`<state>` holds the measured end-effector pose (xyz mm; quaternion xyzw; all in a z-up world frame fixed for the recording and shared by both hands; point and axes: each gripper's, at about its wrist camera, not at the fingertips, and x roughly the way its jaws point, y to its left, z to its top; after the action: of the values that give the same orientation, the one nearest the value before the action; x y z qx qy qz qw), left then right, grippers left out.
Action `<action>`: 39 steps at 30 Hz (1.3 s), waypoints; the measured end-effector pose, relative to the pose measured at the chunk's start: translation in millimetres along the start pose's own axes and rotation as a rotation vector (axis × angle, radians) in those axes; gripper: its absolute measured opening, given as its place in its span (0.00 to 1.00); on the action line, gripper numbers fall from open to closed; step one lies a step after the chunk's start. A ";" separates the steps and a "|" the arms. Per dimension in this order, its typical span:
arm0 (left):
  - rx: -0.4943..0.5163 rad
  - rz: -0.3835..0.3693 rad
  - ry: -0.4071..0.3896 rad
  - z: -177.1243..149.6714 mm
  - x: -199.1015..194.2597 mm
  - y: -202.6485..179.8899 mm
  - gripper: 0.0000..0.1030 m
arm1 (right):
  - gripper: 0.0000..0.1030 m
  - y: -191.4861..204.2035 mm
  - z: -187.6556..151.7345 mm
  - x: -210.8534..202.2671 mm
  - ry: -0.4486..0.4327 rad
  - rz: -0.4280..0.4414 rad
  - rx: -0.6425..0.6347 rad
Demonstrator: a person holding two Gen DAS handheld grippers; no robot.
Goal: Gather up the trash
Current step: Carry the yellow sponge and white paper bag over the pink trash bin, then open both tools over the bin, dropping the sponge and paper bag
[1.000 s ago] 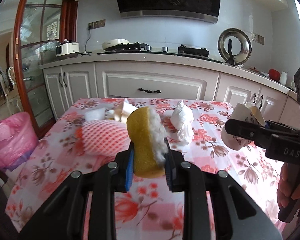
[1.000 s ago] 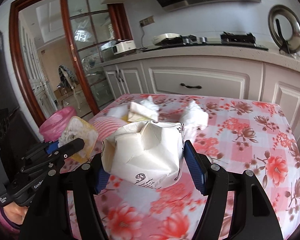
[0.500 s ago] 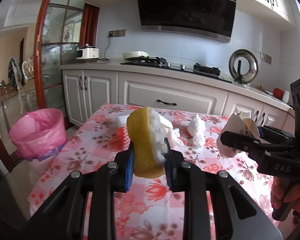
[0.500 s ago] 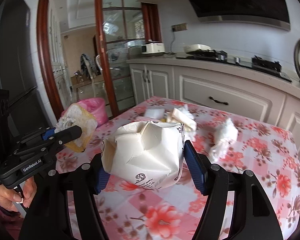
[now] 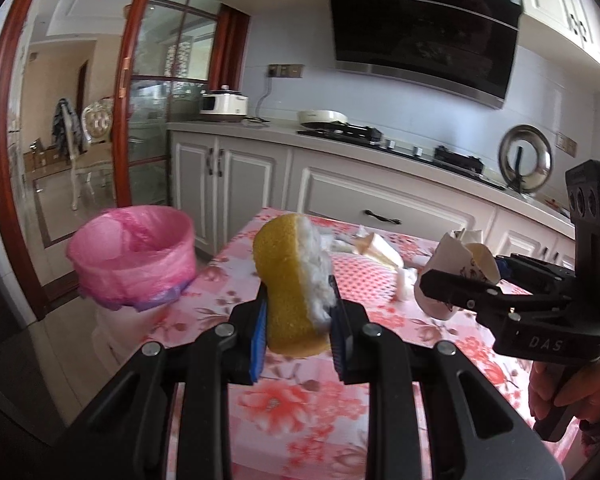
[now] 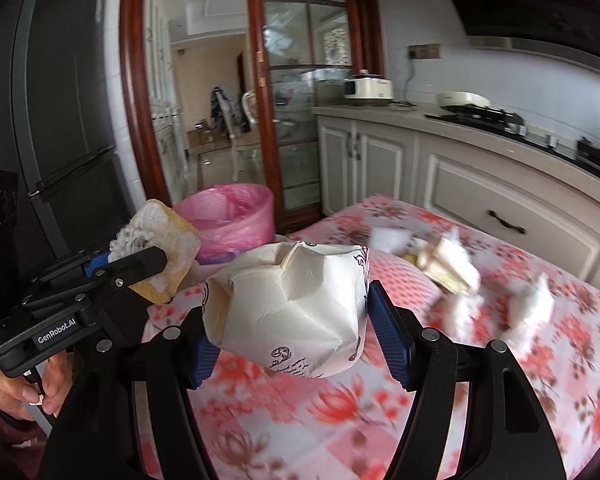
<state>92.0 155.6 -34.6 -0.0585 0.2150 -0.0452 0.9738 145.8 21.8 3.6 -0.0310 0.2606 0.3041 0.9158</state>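
- L gripper (image 5: 296, 320): blue pads pressed onto a yellow sponge (image 5: 290, 280) w/ white fuzzy face; sponge stands upright between the fingers, held above the floral tablecloth (image 5: 300, 408).
- R gripper (image 6: 288, 328): jaws set wide, pinching a crumpled white paper cup (image 6: 288, 304) from both sides; cup lies on its side, printed base toward the cam, off the table.
- Pink-lined trash bin (image 5: 134, 254): ahead & to the left of L gripper, beyond the table's left edge, on the floor. From R wrist view it sits ahead-left, behind the sponge.
- Other trash on table, ahead of both grippers: pink mesh fruit net (image 5: 364, 276) just behind the sponge, a cream wrapper (image 5: 380, 250) past it, crumpled white tissues (image 6: 528, 304) ahead-right of R gripper (blurred).
- R gripper w/ cup also shows at the right of L view; a hand (image 5: 576, 396) grips its handle.
- L gripper shows at the left of R view, a hand (image 6: 24, 388) on its handle.
- Kitchen counter (image 5: 340, 136) w/ stove beyond the table.
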 end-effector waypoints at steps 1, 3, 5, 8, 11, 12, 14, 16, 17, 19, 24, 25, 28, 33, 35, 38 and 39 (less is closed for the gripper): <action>-0.004 0.010 -0.003 0.8 -0.6 4.1 0.24 | 0.62 4.4 3.9 6.2 -0.001 0.011 -0.009; -0.005 0.045 -0.009 3.3 -1.1 17.9 0.25 | 0.62 11.8 12.2 19.9 -0.001 0.035 -0.024; -0.006 0.076 -0.012 4.9 -0.8 29.2 0.24 | 0.62 18.0 21.8 35.4 -0.002 0.059 -0.037; -0.029 0.117 -0.010 10.1 1.3 51.8 0.24 | 0.62 29.2 34.4 59.5 0.006 0.094 -0.058; -0.054 0.160 -0.014 17.4 3.7 78.7 0.24 | 0.62 38.8 50.1 86.4 0.010 0.129 -0.075; -0.061 0.169 -0.014 20.3 5.0 87.0 0.24 | 0.62 40.9 55.1 93.6 0.009 0.142 -0.075; -0.075 0.184 -0.013 28.0 9.6 105.7 0.25 | 0.62 45.0 66.0 109.7 0.007 0.171 -0.074; -0.084 0.198 -0.013 36.4 17.0 122.9 0.25 | 0.62 49.3 75.2 126.4 0.011 0.197 -0.073; -0.086 0.211 -0.012 41.4 23.3 134.1 0.25 | 0.62 51.1 80.9 136.7 0.014 0.211 -0.070; -0.087 0.229 -0.011 47.4 32.0 148.0 0.25 | 0.62 54.1 91.2 157.4 0.022 0.239 -0.065; -0.111 0.258 -0.007 66.9 61.8 192.3 0.25 | 0.62 58.7 112.2 201.5 0.043 0.291 -0.057; -0.117 0.267 -0.004 70.3 69.1 201.5 0.25 | 0.62 59.3 116.3 210.9 0.048 0.301 -0.053; -0.138 0.270 0.000 76.4 85.8 221.9 0.25 | 0.62 60.5 128.4 239.4 0.056 0.334 -0.043; -0.163 0.281 0.019 82.9 121.1 255.6 0.25 | 0.62 58.6 137.4 279.1 0.070 0.377 -0.020; -0.176 0.281 0.025 83.2 133.3 266.3 0.26 | 0.63 58.2 138.6 294.8 0.081 0.391 -0.014; -0.190 0.283 0.037 81.5 153.1 280.8 0.28 | 0.64 56.3 138.0 317.5 0.103 0.418 -0.005; -0.191 0.282 0.040 80.2 157.1 283.8 0.28 | 0.65 56.4 138.1 322.5 0.108 0.424 -0.003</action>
<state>285.8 426.2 -65.1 -0.1190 0.2437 0.1113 0.9561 395.9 271.8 -31.6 0.0067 0.3097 0.4882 0.8159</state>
